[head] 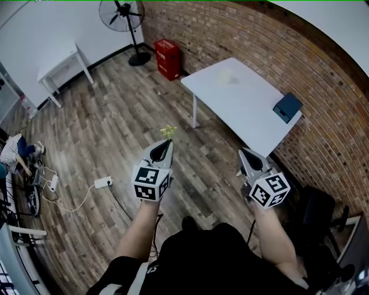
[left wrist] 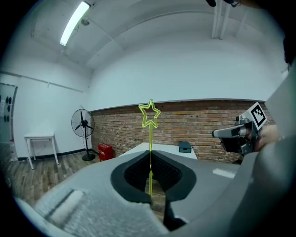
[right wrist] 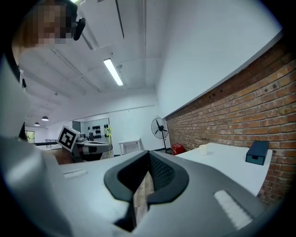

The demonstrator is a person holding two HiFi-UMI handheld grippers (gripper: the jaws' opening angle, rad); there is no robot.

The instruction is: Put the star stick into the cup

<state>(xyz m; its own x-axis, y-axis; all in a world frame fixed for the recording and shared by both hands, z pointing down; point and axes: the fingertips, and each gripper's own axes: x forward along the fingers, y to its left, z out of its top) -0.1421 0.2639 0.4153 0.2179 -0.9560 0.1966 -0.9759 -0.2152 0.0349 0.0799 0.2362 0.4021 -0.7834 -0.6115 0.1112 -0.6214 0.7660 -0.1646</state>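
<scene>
The star stick (head: 168, 131) is a thin yellow-green rod with an outlined star on top (left wrist: 150, 114). It stands upright out of my left gripper (head: 166, 144), which is shut on its stem (left wrist: 150, 159). A small pale cup (head: 226, 75) stands on the white table (head: 248, 106), far ahead and to the right; in the right gripper view the cup (right wrist: 202, 148) sits near the table's far end. My right gripper (head: 244, 153) is held in the air beside the left one, shut, with nothing between its jaws (right wrist: 148, 155). Both grippers hang over the wooden floor, short of the table.
A dark blue box (head: 287, 106) lies at the table's right end by the brick wall. A standing fan (head: 128, 17) and a red box (head: 168, 57) are at the far wall. A small white side table (head: 60, 66) stands left. A power strip (head: 102, 182) with cable lies on the floor.
</scene>
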